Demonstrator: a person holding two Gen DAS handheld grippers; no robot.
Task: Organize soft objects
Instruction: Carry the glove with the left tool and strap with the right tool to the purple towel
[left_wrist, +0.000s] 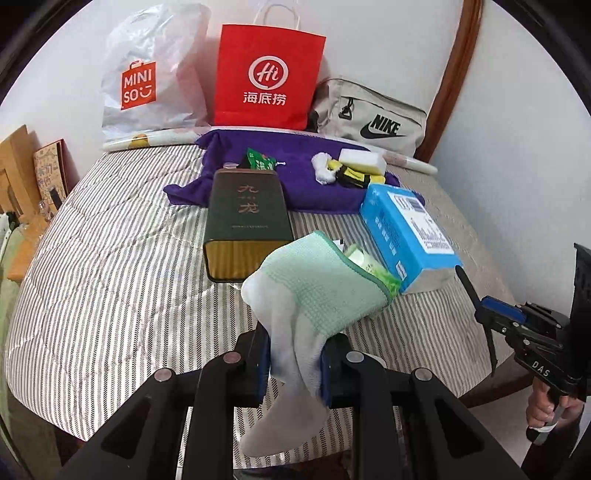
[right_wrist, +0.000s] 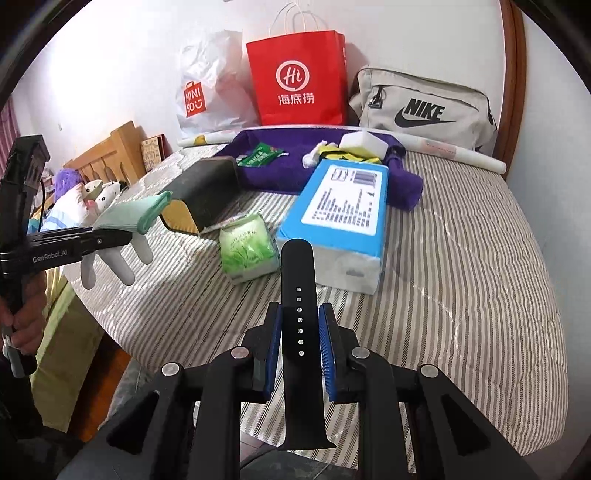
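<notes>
My left gripper (left_wrist: 295, 365) is shut on a white work glove with a green cuff (left_wrist: 314, 291), held above the striped cloth; the glove also shows in the right wrist view (right_wrist: 125, 225). My right gripper (right_wrist: 300, 332) is shut on a black watch strap (right_wrist: 298, 295), held upright above the table; it also shows at the right of the left wrist view (left_wrist: 487, 321). A purple towel (left_wrist: 295, 173) at the back carries a white sponge (left_wrist: 364, 159), a white wad (left_wrist: 322, 168) and a green sachet (left_wrist: 260, 160).
A dark tin (left_wrist: 245, 225), a blue tissue pack (left_wrist: 406, 236) and a green tea packet (right_wrist: 247, 247) lie mid-table. A Miniso bag (left_wrist: 147, 77), red paper bag (left_wrist: 267, 74) and Nike pouch (left_wrist: 373, 118) stand at the back. A bed (right_wrist: 92, 184) is left.
</notes>
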